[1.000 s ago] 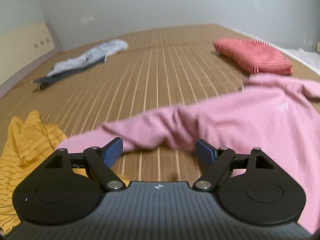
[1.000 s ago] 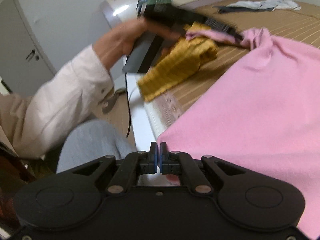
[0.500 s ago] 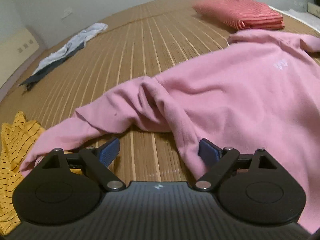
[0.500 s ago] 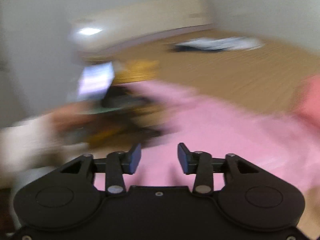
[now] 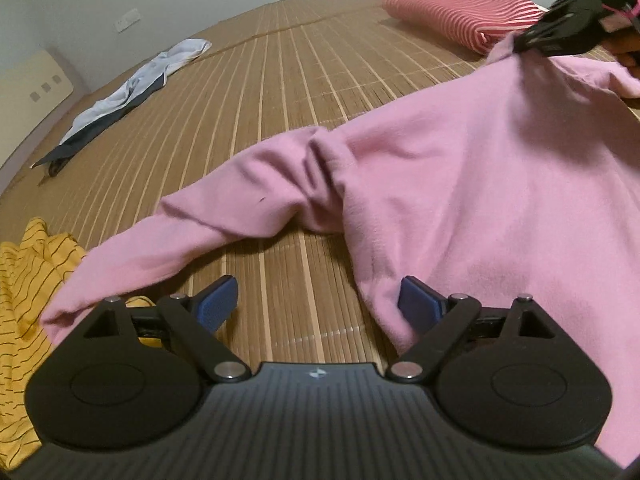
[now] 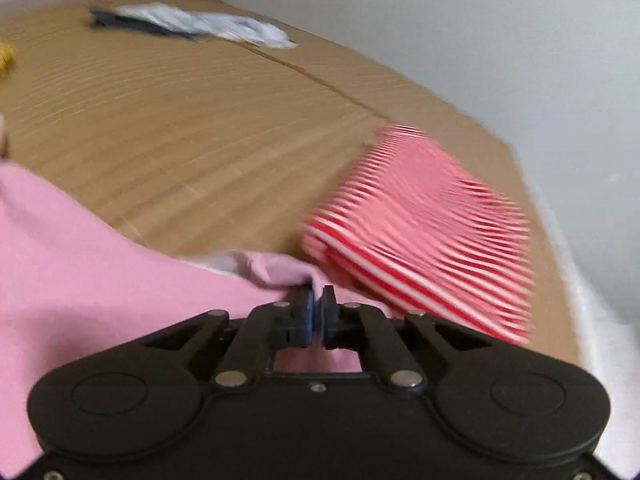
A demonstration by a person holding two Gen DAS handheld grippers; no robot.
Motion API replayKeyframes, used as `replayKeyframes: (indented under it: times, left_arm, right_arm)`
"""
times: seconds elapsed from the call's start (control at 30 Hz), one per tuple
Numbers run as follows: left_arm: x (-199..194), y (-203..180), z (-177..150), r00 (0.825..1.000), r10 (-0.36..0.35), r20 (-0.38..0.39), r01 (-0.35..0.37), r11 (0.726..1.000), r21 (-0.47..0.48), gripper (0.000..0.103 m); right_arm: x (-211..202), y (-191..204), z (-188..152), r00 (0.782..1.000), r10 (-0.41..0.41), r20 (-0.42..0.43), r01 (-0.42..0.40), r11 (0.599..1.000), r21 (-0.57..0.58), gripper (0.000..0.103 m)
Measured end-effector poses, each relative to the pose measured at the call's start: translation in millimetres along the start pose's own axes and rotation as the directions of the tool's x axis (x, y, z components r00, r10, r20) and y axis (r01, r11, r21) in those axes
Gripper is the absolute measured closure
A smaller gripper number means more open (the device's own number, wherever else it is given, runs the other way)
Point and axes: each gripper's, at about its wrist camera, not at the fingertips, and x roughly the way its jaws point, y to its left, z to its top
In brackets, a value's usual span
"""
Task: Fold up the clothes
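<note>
My right gripper (image 6: 316, 312) has its jaws clamped on the pink sweater (image 5: 460, 184) spread over the bed mat (image 5: 280, 80). Only the left view shows its sleeve; my left gripper (image 5: 316, 304) gapes empty.

1. Premises: domestic bedroom.
2. Bed surface: woven bamboo mat (image 5: 280, 92) extends ahead of the tongs, with a padded headboard (image 5: 36, 88) far left.
3. Plain walls carry a socket plate (image 5: 128, 20).
4. Loose garments lie about: pink sweatshirt (image 5: 500, 184), red striped top (image 6: 432, 224), yellow striped garment (image 5: 24, 280).
</note>
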Motion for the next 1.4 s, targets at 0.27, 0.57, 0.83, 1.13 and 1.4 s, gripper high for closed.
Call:
replayKeyframes:
  times: [0.27,0.57,0.83,1.13,1.4]
  left_arm:
    - [-1.7,-4.4,-2.5,1.000,0.018,0.003,-0.018,1.000,0.019,0.011]
    - [1.0,-4.0,-1.7,1.000,0.017,0.006,-0.017,1.000,0.013,0.008]
    - [3.1,-0.9,-0.2,1.000,0.007,-0.005,-0.007,1.000,-0.002,0.006]
    - [1.6,-3.0,-2.3,1.000,0.016,0.006,-0.016,1.000,0.008,0.006]
    - [-0.7,-11.1,-2.7,0.999,0.051,0.015,-0.051,0.998,0.047,0.006]
  right_arm:
    - [-23.0,-70.4,-18.3,0.984,0.157,0.088,-0.177,0.931,0.320,0.072]
    - [47.1,-95.6,-0.9,0.982,0.178,-0.056,-0.136,0.888,0.440,0.076]
    - [105.3,-115.4,28.2,0.989,0.136,-0.061,-0.083,0.840,0.536,0.074]
    - [23.7,-75.0,31.9,0.866,0.498,0.034,-0.484,0.821,0.302,0.047]
    - [-0.4,-24.5,2.2,0.889,0.447,-0.095,-0.455,0.887,-0.084,0.062]
